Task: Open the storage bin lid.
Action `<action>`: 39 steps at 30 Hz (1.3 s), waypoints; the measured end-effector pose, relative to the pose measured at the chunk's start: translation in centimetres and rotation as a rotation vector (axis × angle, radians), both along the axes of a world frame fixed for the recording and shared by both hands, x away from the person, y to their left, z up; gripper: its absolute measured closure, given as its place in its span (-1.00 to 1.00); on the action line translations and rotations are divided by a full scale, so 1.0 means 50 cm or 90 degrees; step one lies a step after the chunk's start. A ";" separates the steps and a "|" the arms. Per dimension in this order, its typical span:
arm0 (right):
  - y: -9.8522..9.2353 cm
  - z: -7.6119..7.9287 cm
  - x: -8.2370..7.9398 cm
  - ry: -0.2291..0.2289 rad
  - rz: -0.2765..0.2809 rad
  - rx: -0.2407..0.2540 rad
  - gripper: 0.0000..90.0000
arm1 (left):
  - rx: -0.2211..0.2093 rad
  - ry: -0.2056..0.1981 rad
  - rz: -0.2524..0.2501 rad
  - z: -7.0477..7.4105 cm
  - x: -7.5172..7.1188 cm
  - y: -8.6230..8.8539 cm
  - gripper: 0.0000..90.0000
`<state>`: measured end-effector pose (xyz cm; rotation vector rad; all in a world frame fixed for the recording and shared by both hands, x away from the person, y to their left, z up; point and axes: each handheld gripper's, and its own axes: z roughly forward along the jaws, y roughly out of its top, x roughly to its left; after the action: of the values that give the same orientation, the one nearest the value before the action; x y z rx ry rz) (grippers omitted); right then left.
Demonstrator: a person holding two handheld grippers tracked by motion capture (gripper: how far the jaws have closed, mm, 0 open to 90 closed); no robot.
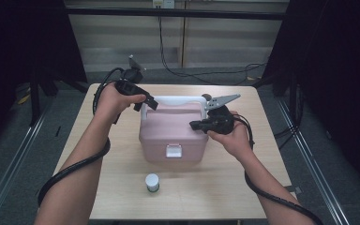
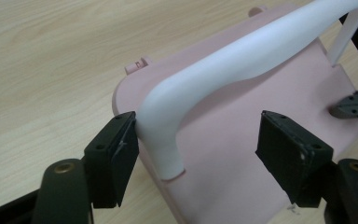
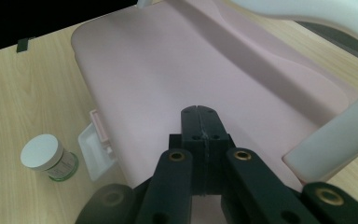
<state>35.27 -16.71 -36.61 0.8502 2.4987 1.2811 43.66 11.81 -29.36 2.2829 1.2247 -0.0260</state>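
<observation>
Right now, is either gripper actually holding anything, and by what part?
Nothing is held. The left gripper stands open around the white handle, one pad touching its end. The right gripper is shut and empty over the pink lid.

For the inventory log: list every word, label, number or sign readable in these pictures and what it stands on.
Nothing can be read.
Small white-lidded jar: a green-edged label wraps its side; the print is too small and blurred to read.
Pink box, its white handle and white front latch: no lettering visible.

Even overhead light, dark surroundings, soft shadows, slightly blurry close-ups.
</observation>
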 end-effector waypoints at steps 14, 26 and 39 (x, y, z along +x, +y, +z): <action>0.000 -0.001 -0.002 -0.001 -0.006 0.004 1.00 | -0.001 -0.024 -0.013 -0.019 -0.015 0.004 -0.20; -0.002 -0.003 -0.002 0.000 -0.006 0.012 1.00 | 0.033 -0.044 -0.010 -0.039 -0.010 -0.004 0.00; -0.001 -0.002 -0.003 -0.004 -0.007 0.008 1.00 | 0.072 -0.066 0.013 -0.044 -0.008 -0.007 0.32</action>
<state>35.14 -16.74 -36.72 0.8598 2.4798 1.2948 43.25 11.44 -31.57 2.3359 1.2237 0.1720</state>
